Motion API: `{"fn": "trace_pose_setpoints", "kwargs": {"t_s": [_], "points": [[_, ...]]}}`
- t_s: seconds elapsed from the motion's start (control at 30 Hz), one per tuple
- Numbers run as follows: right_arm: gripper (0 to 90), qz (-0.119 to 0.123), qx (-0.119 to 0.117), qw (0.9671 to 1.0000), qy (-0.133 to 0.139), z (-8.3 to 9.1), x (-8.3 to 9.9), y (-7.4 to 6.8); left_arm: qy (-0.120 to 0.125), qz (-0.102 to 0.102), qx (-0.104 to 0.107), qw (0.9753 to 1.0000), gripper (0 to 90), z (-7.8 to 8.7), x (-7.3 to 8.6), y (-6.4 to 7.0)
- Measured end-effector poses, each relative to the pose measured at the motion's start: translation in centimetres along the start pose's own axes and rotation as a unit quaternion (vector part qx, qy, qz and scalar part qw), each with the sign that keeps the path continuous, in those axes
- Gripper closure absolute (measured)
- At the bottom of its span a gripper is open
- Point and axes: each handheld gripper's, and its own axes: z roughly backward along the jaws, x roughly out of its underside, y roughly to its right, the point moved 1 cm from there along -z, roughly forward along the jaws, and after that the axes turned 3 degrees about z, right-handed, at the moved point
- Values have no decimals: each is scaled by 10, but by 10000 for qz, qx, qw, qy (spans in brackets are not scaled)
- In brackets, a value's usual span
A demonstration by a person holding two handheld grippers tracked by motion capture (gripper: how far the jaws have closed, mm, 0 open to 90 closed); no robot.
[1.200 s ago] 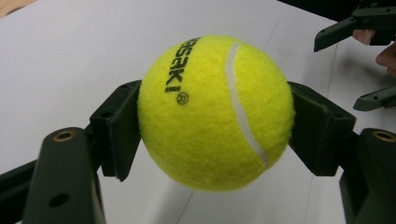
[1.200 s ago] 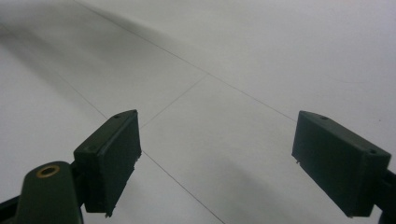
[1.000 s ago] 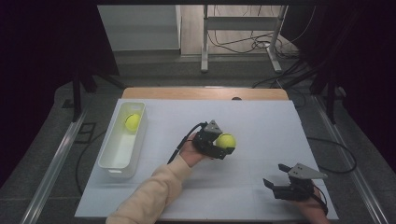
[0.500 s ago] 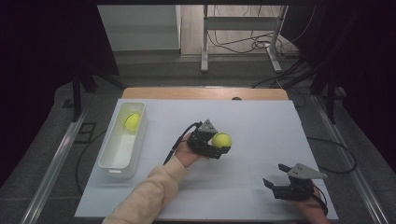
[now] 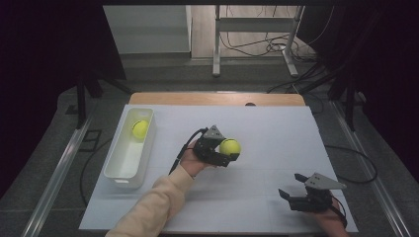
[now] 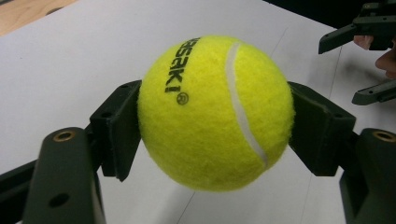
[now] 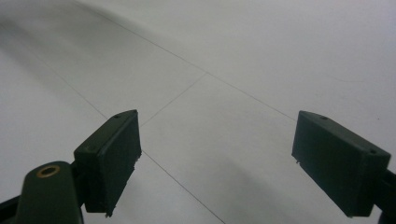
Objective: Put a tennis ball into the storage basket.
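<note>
Got the tennis ball pinched in the left hand-held gripper mid-tabletop, white bin with another ball off around 9 o'clock, long axis 12-to-6, right hand-held gripper spread, idle around 4 o'clock.

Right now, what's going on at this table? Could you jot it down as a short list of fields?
left gripper: shut on a yellow tennis ball, held just above the table
right gripper: open, holding nothing, near the front right of the table
white bin: on the left side of the table
second ball: lies in the far end of the white bin
table: covered with a white sheet
likely next move: carrying the held ball over to the bin
</note>
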Motion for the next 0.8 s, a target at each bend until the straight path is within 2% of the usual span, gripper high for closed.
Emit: {"fn": "trace_pose_setpoints", "kwargs": {"t_s": [0.8], "points": [[159,1,2,10000,2,0,0,0,161,145,-152,9996,260,23,1,-9]]}}
